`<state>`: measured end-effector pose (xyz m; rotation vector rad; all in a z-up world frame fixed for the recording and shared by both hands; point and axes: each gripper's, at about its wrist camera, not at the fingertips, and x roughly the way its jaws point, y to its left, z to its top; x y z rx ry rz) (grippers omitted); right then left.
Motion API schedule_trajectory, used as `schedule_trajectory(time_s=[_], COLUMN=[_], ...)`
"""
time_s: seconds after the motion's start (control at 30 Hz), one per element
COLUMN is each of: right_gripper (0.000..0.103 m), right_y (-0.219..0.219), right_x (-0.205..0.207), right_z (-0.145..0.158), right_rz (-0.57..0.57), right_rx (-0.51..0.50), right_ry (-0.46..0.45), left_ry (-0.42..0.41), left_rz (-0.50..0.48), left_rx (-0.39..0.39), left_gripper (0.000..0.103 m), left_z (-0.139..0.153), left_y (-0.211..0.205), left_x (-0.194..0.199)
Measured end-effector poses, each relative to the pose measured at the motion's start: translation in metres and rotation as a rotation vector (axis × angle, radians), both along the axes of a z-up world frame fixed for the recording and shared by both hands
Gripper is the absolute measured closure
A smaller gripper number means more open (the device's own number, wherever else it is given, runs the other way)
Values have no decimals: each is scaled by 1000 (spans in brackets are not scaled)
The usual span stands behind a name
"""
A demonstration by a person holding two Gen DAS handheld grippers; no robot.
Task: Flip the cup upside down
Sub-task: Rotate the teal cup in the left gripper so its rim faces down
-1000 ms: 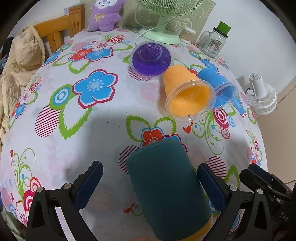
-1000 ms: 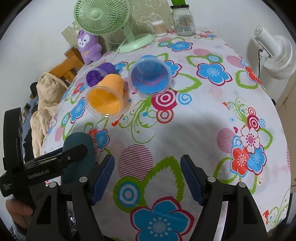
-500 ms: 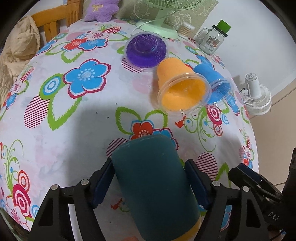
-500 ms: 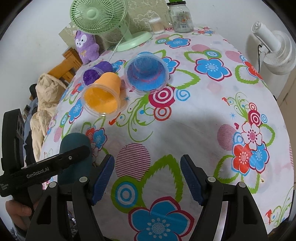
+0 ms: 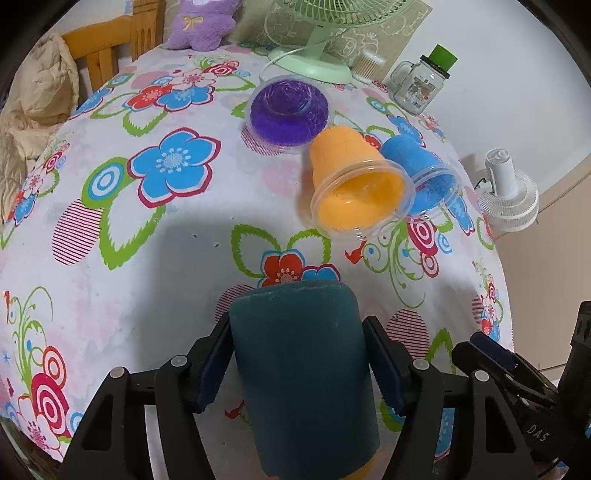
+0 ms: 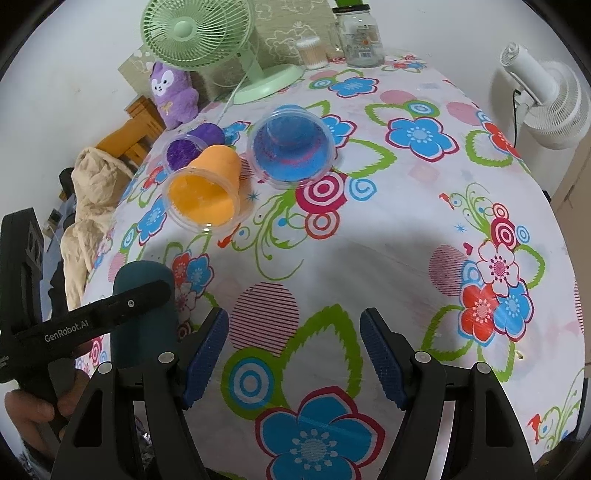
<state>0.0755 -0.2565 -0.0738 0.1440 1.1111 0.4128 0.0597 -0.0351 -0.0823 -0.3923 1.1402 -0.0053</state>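
The left gripper (image 5: 297,363) is clamped on the dark teal cup (image 5: 301,373) lying on its side on the bench (image 5: 155,258), long axis along the fingers, closed end pointing away; the right gripper (image 6: 293,356) is spread, holding nothing, just beside

The worktop (image 5: 110,229) is viewed from close above by both wrist cameras, each aimed toward the green fan (image 6: 195,33). The orange cup (image 5: 354,184) before the fan is shared by both views.

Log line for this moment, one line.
left gripper: shut on teal cup | right gripper: open, empty | flip: not done
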Motion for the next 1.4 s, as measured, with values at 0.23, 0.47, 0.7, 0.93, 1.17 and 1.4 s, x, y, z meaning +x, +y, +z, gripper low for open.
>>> schedule_trajectory(time_s=[0.23,0.47,0.7,0.93,1.17,1.4], right_gripper=[27,27,27,27,27,27], right_y=[4,8,11,14,15,17], right_x=[-3,-5,-7,-9,-10,-11], right_z=[4,7,9,11,11,12], right_rz=[11,20,31,40,42,47], right_rx=[-3,-5,-8,-11,-13,-14], right_ry=[-10,-20,-29,-36,-39,-44], left_ry=[-22,-52,-85,-114,-159,-198], left_rz=[-8,-15,-19,-30,-28,-27], left_rx=[5,9,22,30,55,88], left_gripper=[34,35,35,36,36,36], left_z=[9,23,35,47,63,77], left_y=[0,0,0,-1,-1,-1], left_x=[-3,-7,-11,-14,-17,-20])
